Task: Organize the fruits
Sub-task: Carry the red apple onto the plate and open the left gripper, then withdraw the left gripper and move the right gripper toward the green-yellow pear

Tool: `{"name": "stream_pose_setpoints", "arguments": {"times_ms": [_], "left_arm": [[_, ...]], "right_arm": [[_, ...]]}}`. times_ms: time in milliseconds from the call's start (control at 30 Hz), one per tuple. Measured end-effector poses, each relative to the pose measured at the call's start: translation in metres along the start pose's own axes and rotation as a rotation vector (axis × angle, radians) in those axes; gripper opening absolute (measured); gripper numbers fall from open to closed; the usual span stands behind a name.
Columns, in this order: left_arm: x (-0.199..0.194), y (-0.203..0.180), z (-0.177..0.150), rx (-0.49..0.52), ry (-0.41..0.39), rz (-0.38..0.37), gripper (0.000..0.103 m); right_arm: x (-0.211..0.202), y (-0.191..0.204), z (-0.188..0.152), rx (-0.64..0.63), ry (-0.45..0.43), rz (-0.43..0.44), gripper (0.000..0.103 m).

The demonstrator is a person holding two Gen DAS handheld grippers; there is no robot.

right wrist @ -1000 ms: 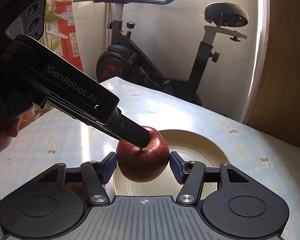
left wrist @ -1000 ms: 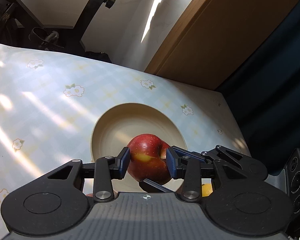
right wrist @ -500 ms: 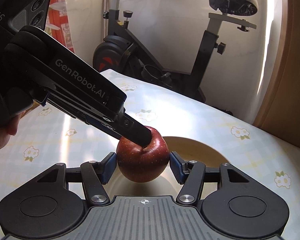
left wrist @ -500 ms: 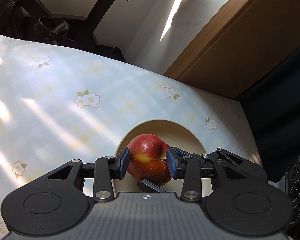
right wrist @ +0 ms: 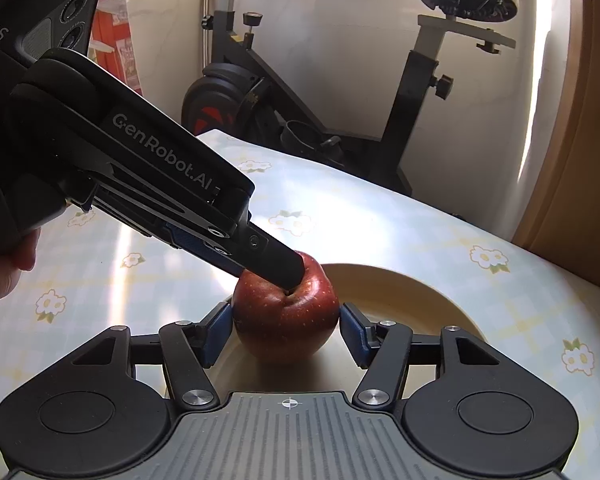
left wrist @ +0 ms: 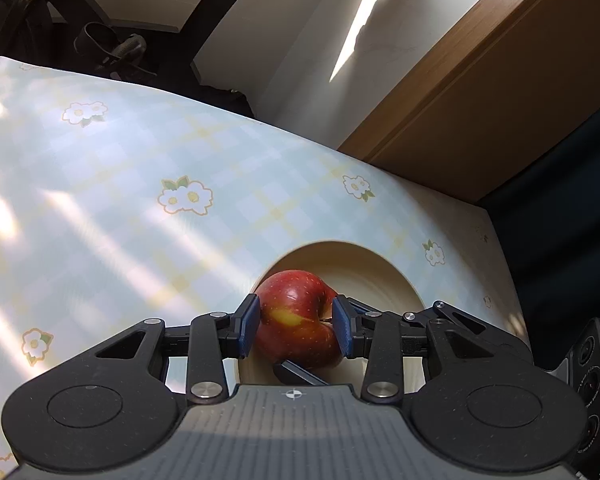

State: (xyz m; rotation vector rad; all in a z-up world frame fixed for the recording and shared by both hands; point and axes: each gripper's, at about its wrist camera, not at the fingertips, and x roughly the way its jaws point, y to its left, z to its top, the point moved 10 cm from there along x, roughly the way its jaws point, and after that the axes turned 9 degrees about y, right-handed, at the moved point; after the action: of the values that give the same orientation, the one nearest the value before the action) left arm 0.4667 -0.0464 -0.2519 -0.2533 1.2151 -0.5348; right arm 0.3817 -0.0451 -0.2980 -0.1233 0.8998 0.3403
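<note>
A red apple (left wrist: 296,320) is clamped between the blue pads of my left gripper (left wrist: 295,325), which is shut on it at its stem and base. In the right wrist view that gripper's upper finger (right wrist: 272,264) presses into the stem dimple of the apple (right wrist: 286,320). My right gripper (right wrist: 286,330) is shut on the apple's two sides. One of its fingers (left wrist: 300,374) shows under the fruit. The apple hangs low over the near left part of a cream plate (right wrist: 412,292), also seen as the plate (left wrist: 380,272). Whether it touches the plate I cannot tell.
The table (left wrist: 140,200) has a pale checked cloth with flowers. An exercise bike (right wrist: 340,80) stands beyond its far edge. A wooden panel (left wrist: 480,100) rises at the back right. A person's hand (right wrist: 0,276) holds the left gripper at the left.
Both grippers have sunk together with the apple toward the plate. The plate now sits closer under the fruit. Neither grip has changed.
</note>
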Motion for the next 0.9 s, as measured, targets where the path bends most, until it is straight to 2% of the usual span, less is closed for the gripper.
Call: {"name": "stream_pose_setpoints", "arguments": {"times_ms": [167, 367, 700, 900], "left_arm": [[-0.002, 0.001, -0.002, 0.009, -0.009, 0.017, 0.042], [-0.003, -0.006, -0.005, 0.031, -0.027, 0.079, 0.041], [-0.035, -0.017, -0.017, 0.091, -0.099, 0.117, 0.041], [-0.052, -0.023, -0.029, 0.134, -0.142, 0.161, 0.041]], "right_arm": [[-0.010, -0.004, -0.004, 0.041, -0.005, -0.004, 0.055], [-0.029, -0.010, -0.020, 0.106, -0.011, -0.013, 0.055], [-0.068, -0.022, -0.051, 0.254, -0.066, -0.039, 0.055], [-0.092, -0.031, -0.068, 0.273, -0.093, -0.081, 0.055]]}}
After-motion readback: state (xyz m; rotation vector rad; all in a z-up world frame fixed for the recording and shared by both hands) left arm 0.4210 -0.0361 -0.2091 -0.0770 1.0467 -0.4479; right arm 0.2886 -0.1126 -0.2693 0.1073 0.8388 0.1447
